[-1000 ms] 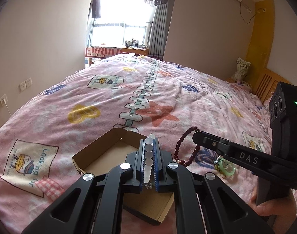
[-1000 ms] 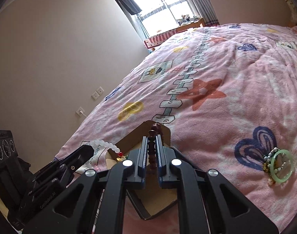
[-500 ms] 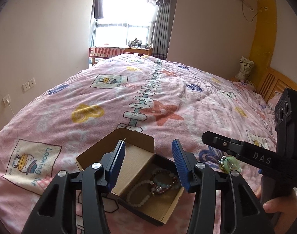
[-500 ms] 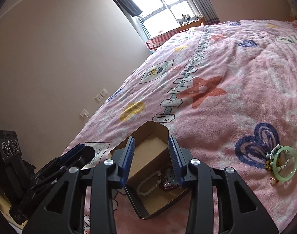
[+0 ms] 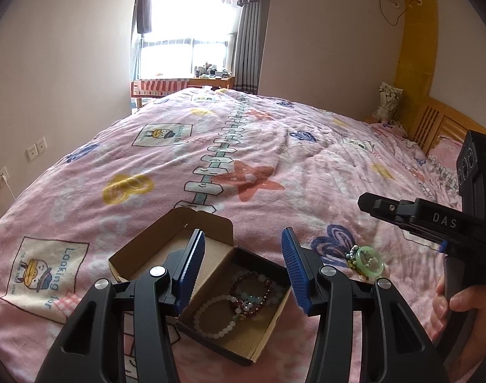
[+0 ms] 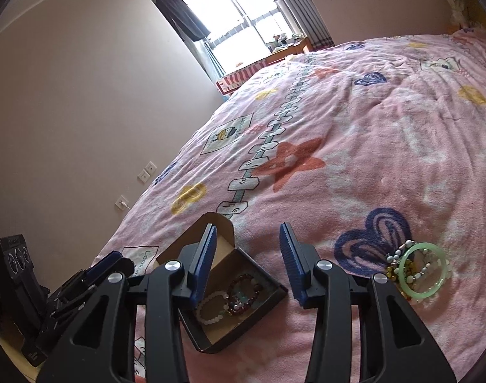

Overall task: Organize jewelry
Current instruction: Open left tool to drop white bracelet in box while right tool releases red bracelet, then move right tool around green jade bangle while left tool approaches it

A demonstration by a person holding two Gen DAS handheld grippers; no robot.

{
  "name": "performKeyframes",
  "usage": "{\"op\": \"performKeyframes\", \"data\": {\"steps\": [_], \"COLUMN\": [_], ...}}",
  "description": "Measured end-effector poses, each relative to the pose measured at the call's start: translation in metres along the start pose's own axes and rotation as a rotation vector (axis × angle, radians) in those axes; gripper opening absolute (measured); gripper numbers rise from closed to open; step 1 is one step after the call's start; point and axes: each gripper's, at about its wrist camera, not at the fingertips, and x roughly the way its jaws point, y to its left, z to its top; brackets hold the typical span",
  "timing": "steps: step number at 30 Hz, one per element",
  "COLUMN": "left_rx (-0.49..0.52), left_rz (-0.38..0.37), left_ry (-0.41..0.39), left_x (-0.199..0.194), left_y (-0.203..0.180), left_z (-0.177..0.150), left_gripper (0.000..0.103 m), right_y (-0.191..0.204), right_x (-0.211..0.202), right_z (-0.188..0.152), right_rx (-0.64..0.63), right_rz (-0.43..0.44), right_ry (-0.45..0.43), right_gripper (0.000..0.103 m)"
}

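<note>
An open cardboard box (image 5: 211, 341) (image 6: 268, 306) lies on the pink bedspread. Inside it lie a white bead bracelet (image 5: 212, 316) (image 6: 211, 311) and a dark red bead bracelet (image 5: 254, 293) (image 6: 246, 293). A green bangle (image 5: 367, 260) (image 6: 423, 269) with smaller bead pieces lies on the bedspread to the right of the box. My left gripper (image 5: 243, 266) is open and empty above the box. My right gripper (image 6: 247, 260) is open and empty above the box's right side; it also shows in the left wrist view (image 5: 367, 202).
The bedspread (image 5: 275, 159) stretches far ahead. A wall with sockets (image 5: 35, 148) runs along the left. A wooden headboard (image 5: 434, 124) is at the far right. A desk (image 5: 182, 84) stands under the window.
A second ago both grippers were shut, left on the white bracelet, right on the dark red one. Both have opened, the bracelets now lie in the box, and the right gripper has drawn back.
</note>
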Motion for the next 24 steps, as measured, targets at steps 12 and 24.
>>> {"op": "performKeyframes", "data": {"steps": [12, 24], "left_rx": [0.099, 0.097], "left_rz": [-0.063, -0.161], "left_ry": [0.083, 0.22], "left_x": [0.031, 0.078], "left_y": [-0.054, -0.113], "left_z": [-0.018, -0.02], "left_gripper": [0.053, 0.053], "right_y": [-0.113, -0.2], "right_x": [-0.049, -0.015], "right_z": [-0.008, -0.048], "right_rx": [0.038, 0.216], "right_rz": [-0.258, -0.287], "right_ry": [0.033, 0.187], "right_gripper": [0.047, 0.049]}}
